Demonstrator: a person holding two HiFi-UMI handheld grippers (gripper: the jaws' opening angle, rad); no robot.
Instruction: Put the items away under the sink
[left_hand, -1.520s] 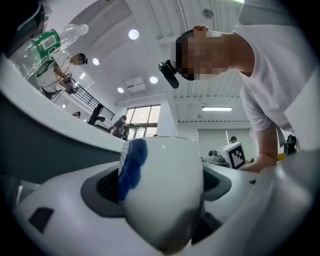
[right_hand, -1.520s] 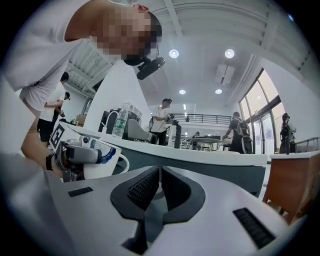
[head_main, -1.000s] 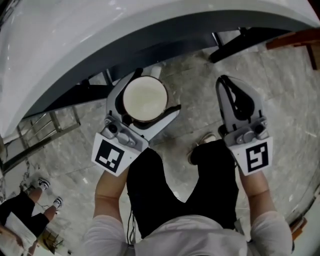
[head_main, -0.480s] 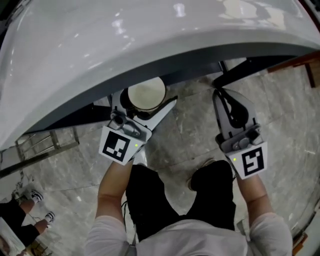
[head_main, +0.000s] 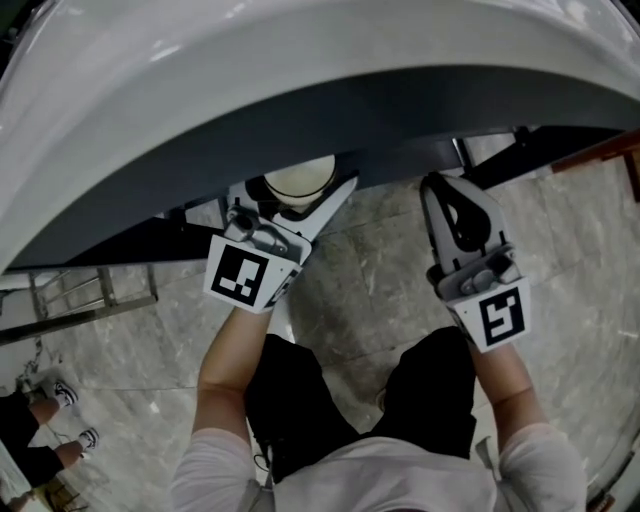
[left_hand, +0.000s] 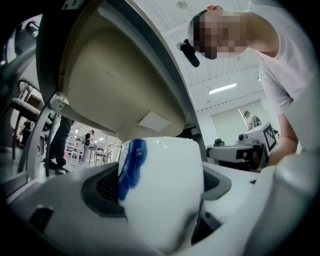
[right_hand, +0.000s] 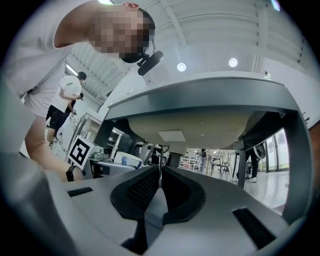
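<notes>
Head view: I'm clamping the cup (head_main: 300, 178) upright in my left gripper (head_main: 295, 200), right at the sink (head_main: 300, 90) rim. Left gripper view: the basin's underside is looming above and ahead of the cup. Right gripper view: my right gripper (right_hand: 160, 177) is riding pinched together, empty, alongside.
</notes>
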